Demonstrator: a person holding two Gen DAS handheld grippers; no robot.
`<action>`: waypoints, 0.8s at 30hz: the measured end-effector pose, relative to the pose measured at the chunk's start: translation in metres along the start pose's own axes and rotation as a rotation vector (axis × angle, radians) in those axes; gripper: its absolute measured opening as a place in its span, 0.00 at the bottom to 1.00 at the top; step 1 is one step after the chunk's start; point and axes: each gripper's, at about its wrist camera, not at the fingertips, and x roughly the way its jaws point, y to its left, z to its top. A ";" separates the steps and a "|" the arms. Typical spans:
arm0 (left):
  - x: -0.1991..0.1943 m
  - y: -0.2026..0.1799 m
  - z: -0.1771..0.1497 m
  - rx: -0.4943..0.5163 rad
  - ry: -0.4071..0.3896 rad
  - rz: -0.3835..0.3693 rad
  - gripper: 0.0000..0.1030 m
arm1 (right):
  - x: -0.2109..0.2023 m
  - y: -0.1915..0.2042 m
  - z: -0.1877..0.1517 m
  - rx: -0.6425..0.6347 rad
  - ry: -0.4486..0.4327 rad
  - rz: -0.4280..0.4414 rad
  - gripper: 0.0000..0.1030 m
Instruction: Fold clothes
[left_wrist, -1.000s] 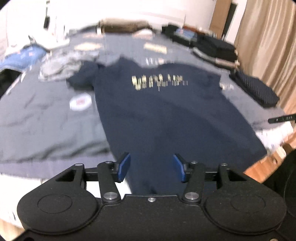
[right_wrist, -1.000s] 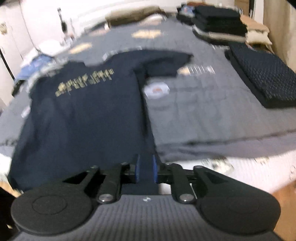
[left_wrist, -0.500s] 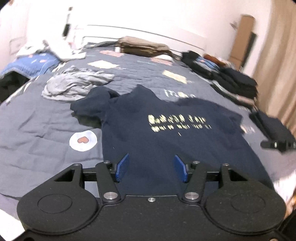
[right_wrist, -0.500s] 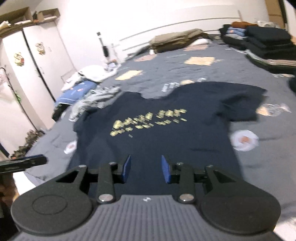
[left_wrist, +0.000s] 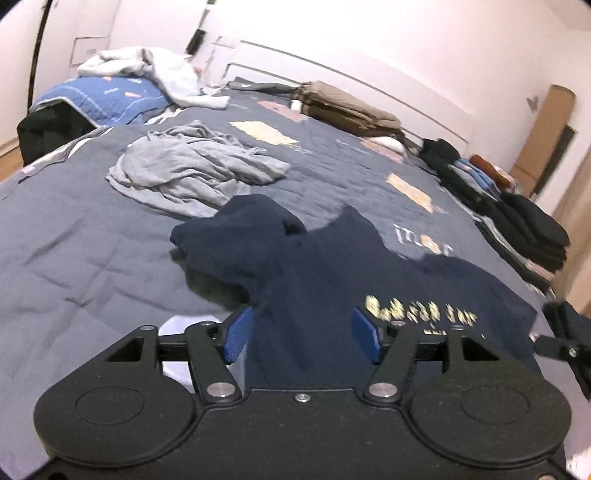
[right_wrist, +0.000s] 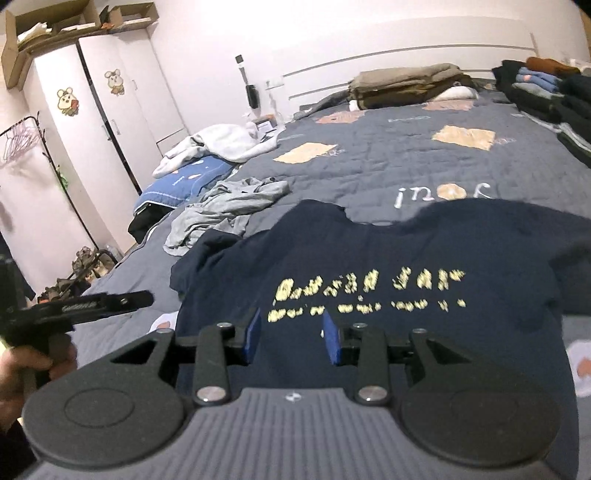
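The navy T-shirt (right_wrist: 388, 258) lies spread face-up on the grey quilt (left_wrist: 74, 258), its yellow chest print (right_wrist: 365, 291) too smeared to read. Its hem is hidden under both gripper bodies, and the sleeve at 3 o'clock in the right wrist view runs off the frame edge. The other sleeve (left_wrist: 236, 236), at 11 o'clock from the left gripper, is bunched and humped, perhaps folded under itself; the blur leaves that unclear.

The left gripper (left_wrist: 301, 338) hovers over the shirt's shoulder area, its jaws opening, blue pads wide apart with only cloth seen past them, nothing pinched. The right gripper (right_wrist: 291, 334) sits over the chest below the print, jaws partly spread and gripping nothing.

At 11 o'clock of the shirt lies a crumpled grey garment (left_wrist: 192, 170). At 2 o'clock, along the bed's edge, folded dark clothes (left_wrist: 517, 225) are stacked. A hand (right_wrist: 22, 369) holding the left gripper shows at 9 o'clock in the right wrist view, partly cut off.
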 end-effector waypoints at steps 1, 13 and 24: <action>0.007 0.002 0.003 -0.005 -0.002 0.015 0.67 | 0.003 0.000 0.002 0.002 0.000 0.008 0.35; 0.060 0.075 0.020 -0.384 -0.035 -0.019 0.67 | 0.034 -0.016 0.001 0.106 -0.022 0.069 0.35; 0.074 0.127 0.023 -0.622 -0.045 -0.067 0.67 | 0.057 0.004 0.010 0.143 -0.037 0.187 0.35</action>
